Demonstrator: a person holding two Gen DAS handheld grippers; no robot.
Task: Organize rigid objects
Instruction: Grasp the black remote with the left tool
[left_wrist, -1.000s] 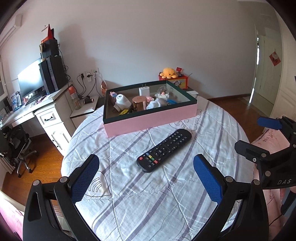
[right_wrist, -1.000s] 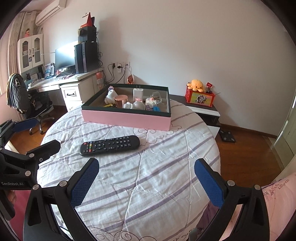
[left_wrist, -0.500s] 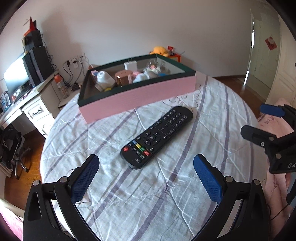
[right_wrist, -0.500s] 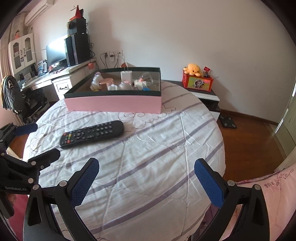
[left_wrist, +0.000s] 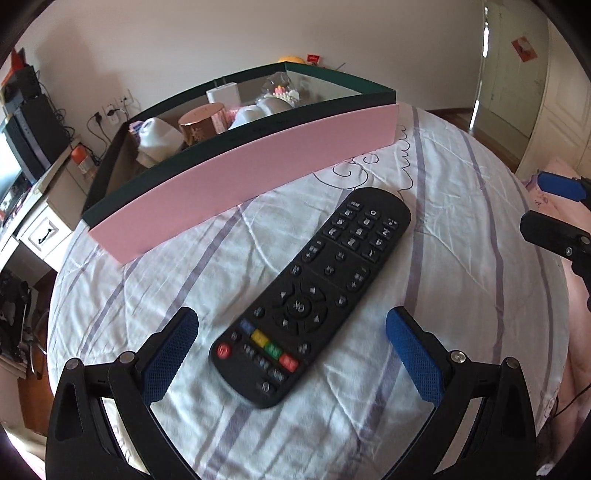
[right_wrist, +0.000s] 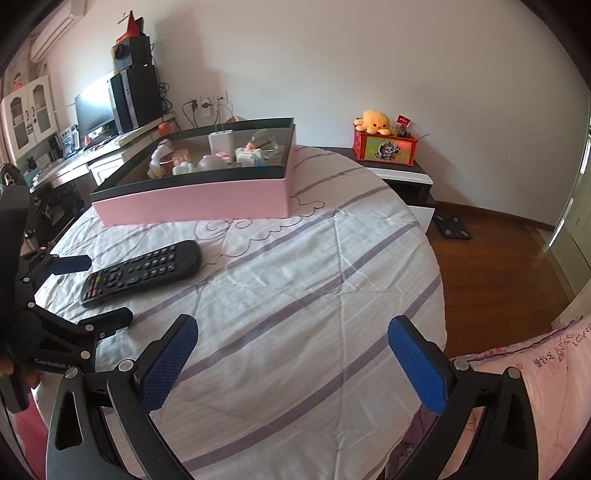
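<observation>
Striped white bedding (left_wrist: 461, 258) fills the lower two thirds of the left wrist view, with a pink box (left_wrist: 258, 162) lying across the upper centre and already holding several small items. Below the box, at frame centre, lies a black remote control (left_wrist: 310, 295), flat on the quilt and not touching the box. Its long axis runs diagonally, from the coloured-button end at lower centre to the number-pad end at centre right, pointing toward the box's right corner. The left gripper (left_wrist: 291, 354) has its blue pads wide apart, one at lower left and one at lower right, and the coloured-button end sits between them; no contact is visible. Because the remote lies skewed to the line between the pads, a closing move would likely call for a slight rotation, or the body may twist in the grasp. In the right wrist view, the same bedding (right_wrist: 332, 295) occupies the centre, the box (right_wrist: 192, 206) stands at upper left, and the remote (right_wrist: 142, 273) lies at centre left, well apart from the right gripper (right_wrist: 291, 354). That gripper's pads are likewise spread, with only quilt between them. The left gripper (right_wrist: 90, 288) appears at the left edge, straddling the remote's near end, and is clearly the nearer tool for the pick.
</observation>
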